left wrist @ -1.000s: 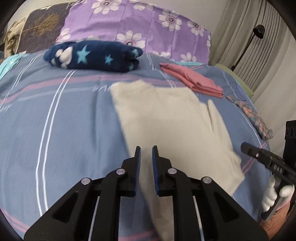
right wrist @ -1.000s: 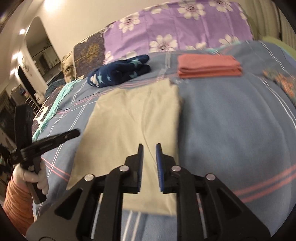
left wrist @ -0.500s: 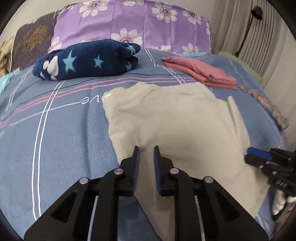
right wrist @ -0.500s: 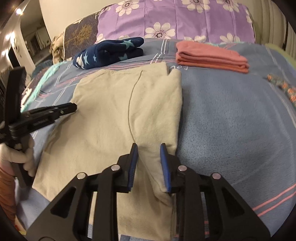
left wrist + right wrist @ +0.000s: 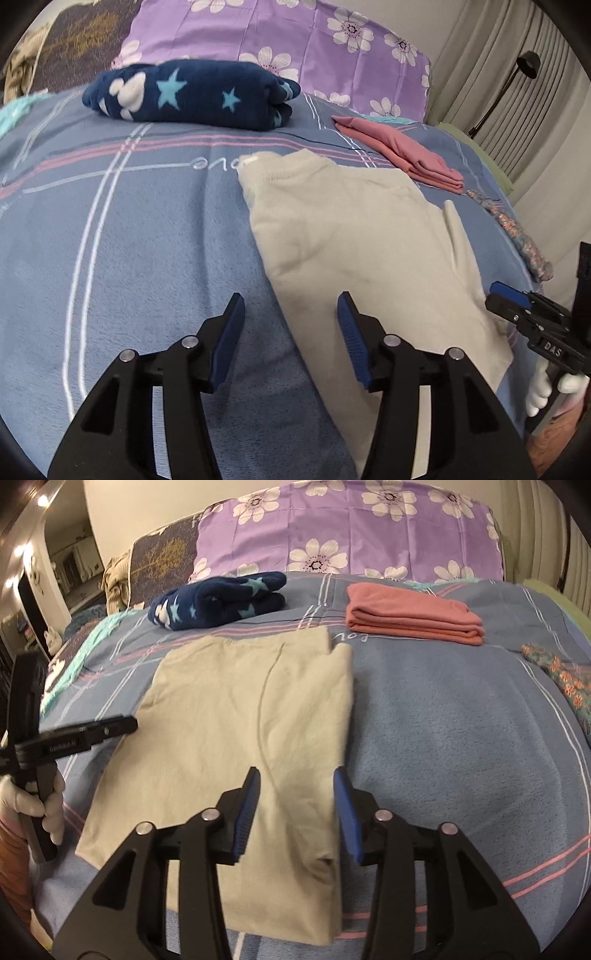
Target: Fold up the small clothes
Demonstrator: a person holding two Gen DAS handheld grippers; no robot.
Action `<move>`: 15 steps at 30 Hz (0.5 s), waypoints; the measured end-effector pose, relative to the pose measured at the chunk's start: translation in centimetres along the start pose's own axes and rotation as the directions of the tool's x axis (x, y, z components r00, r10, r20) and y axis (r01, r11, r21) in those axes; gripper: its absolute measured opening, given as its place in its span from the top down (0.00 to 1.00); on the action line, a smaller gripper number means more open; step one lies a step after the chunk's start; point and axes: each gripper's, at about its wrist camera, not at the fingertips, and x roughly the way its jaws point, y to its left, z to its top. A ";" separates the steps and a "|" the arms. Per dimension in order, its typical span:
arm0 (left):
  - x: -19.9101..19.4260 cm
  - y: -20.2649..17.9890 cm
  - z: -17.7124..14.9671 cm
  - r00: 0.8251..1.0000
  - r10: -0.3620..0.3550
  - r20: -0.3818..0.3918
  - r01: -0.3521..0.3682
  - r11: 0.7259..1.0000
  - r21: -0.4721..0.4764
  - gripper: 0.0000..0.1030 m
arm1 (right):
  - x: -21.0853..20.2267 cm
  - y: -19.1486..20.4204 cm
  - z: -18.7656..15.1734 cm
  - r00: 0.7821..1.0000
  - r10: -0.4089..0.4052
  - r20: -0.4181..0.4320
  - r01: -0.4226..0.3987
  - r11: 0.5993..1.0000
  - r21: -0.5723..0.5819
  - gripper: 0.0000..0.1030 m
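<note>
Fingers on both grippers are spread wide with nothing between them. On the left gripper [image 5: 291,332] they straddle the near left edge of the beige garment [image 5: 354,243], one finger over bare blanket and the other over cloth. The right gripper [image 5: 295,812] hangs over the garment's near right side, where a strip already looks folded inward along a lengthwise crease. My guess is both are lined up to pinch the near hem and carry it toward the far end, or to fold the left side over next, hard to say which.

That beige piece lies flat in the middle of the bed [image 5: 461,738], roughly rectangular, collar end pointing away toward the pillows. Whether either finger actually touches the fabric, I can't tell.

Further back there's a pink folded stack [image 5: 410,616] and a navy fleece bundle with stars [image 5: 192,96], well apart from the beige one, so those look like finished work parked out of the way. A small floral piece [image 5: 517,236] sits near the right edge of the bed.

Surface is a soft blue-grey blanket with pink and white stripes, so expect some give and drag. Purple flowered pillow [image 5: 347,528] at the head, pleated curtains and a black floor lamp [image 5: 517,74] on the right, a lit doorway off to the left.
</note>
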 end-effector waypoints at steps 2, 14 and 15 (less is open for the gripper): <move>0.3 0.1 0.1 1.000 -0.018 -0.009 0.018 1.000 -0.011 0.46 | 0.2 -1.4 0.3 1.000 0.026 -0.011 -0.025 0.998 0.051 0.58; 1.7 0.0 0.7 0.988 -0.142 -0.056 0.140 0.990 -0.026 0.45 | 3.5 -4.9 1.7 0.972 0.209 -0.104 -0.188 0.965 0.183 0.52; 2.0 -0.4 0.7 0.984 -0.162 -0.069 0.161 0.987 -0.017 0.45 | 4.0 -4.8 2.0 0.966 0.232 -0.111 -0.210 0.961 0.179 0.51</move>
